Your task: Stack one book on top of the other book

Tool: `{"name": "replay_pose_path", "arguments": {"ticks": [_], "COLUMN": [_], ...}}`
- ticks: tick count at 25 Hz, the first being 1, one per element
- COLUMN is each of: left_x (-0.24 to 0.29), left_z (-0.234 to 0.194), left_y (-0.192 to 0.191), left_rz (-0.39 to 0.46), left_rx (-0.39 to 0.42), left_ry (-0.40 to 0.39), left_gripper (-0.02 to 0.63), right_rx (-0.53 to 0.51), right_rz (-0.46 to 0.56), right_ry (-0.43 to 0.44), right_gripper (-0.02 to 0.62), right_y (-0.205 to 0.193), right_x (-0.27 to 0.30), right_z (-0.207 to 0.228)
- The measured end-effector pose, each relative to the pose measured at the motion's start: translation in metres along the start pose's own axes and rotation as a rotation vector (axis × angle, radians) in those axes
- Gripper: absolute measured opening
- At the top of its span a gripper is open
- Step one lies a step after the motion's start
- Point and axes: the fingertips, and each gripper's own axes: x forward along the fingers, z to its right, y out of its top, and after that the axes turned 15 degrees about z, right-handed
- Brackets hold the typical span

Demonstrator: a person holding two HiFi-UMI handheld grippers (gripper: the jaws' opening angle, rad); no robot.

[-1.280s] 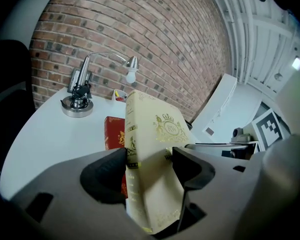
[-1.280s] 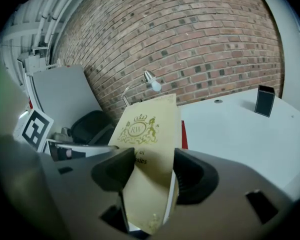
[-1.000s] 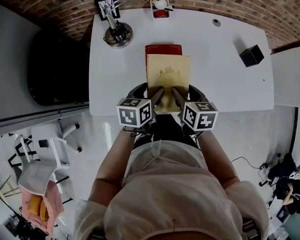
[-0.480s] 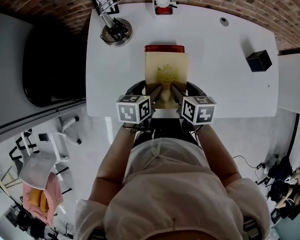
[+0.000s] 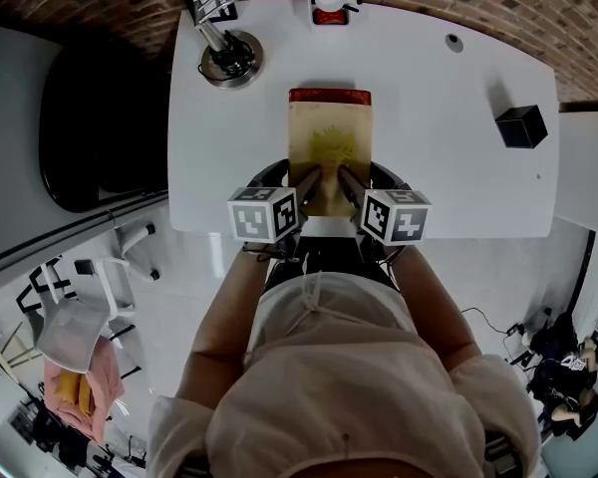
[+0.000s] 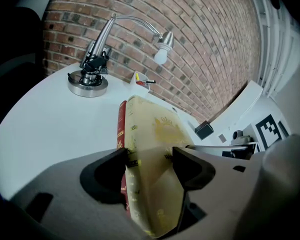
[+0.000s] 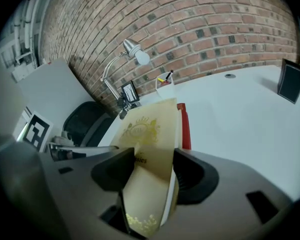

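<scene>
**Cream book over the red one, both hand-held grippers clamped on it**

Head view: on the white counter [image 5: 429, 118], a cream hardcover book with a gold crest [image 5: 329, 147] lies squarely over a red hardcover book [image 5: 329, 96]. Only a thin strip of the red book shows, at the far edge. The left hand-held gripper [image 5: 307, 179] and the right hand-held gripper [image 5: 351, 179] reach in side by side onto the cream book's near end. A chrome desk lamp [image 5: 229, 58] stands at the counter's far left, and a small black box [image 5: 520, 125] sits well apart at the right.

Left gripper view: the left hand-held gripper [image 6: 150, 160] has its 2 jaws closed narrow on the near edge of the cream book [image 6: 152, 129], 1 jaw on each face. The red book [image 6: 121, 129] lies close against the cream book's underside. Whether the 2 touch along their length I cannot tell.

Right gripper view: the right hand-held gripper [image 7: 152, 168] pinches the same near edge of the cream book [image 7: 150, 126] in the same way. The red book [image 7: 185, 126] shows just past it.

Progress, as I judge it: the carrying and lining-up look done, with the top book over the bottom one. What is left is to settle the near end flat, open both sets of jaws and draw them back without dragging the cream book off line.
</scene>
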Motion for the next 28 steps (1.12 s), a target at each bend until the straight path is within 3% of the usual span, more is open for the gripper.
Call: {"name": "replay_pose_path", "arguments": {"ticks": [6,9,15,23,25,26,28], "left_x": [0.001,0.001,0.0,-0.027,-0.038,-0.044,-0.056], "left_z": [-0.001,-0.002,-0.001,0.016,0.021,0.023,0.029], "left_y": [-0.002,-0.002,0.002,0.053,0.066,0.073,0.083], "left_rz": [0.013,0.019,0.015,0.212,0.272,0.306,0.364], "left_rx": [-0.011,-0.009,0.032,0.069,0.09,0.114,0.183], "left_ry": [-0.008,-0.009,0.002,-0.039,-0.037,-0.031,-0.028], "left_gripper": [0.282,0.285,0.285,0.279,0.204,0.141,0.08], "right_rx": [-0.014,-0.069,-0.199,-0.124,-0.143,-0.157,-0.183], "right_rz": [0.003,0.025,0.015,0.173,0.207,0.226,0.264], "right_ry": [0.01,0.025,-0.039,-0.097,-0.088,-0.084,-0.081], "right_gripper": [0.253,0.253,0.255,0.253,0.251,0.227,0.142], "right_y": [0.0,0.005,0.007,0.04,0.048,0.052,0.06], "right_x": [0.003,0.005,0.001,-0.023,-0.032,-0.036,-0.044], "right_z": [-0.001,-0.004,-0.003,-0.011,-0.02,-0.025,-0.035]}}
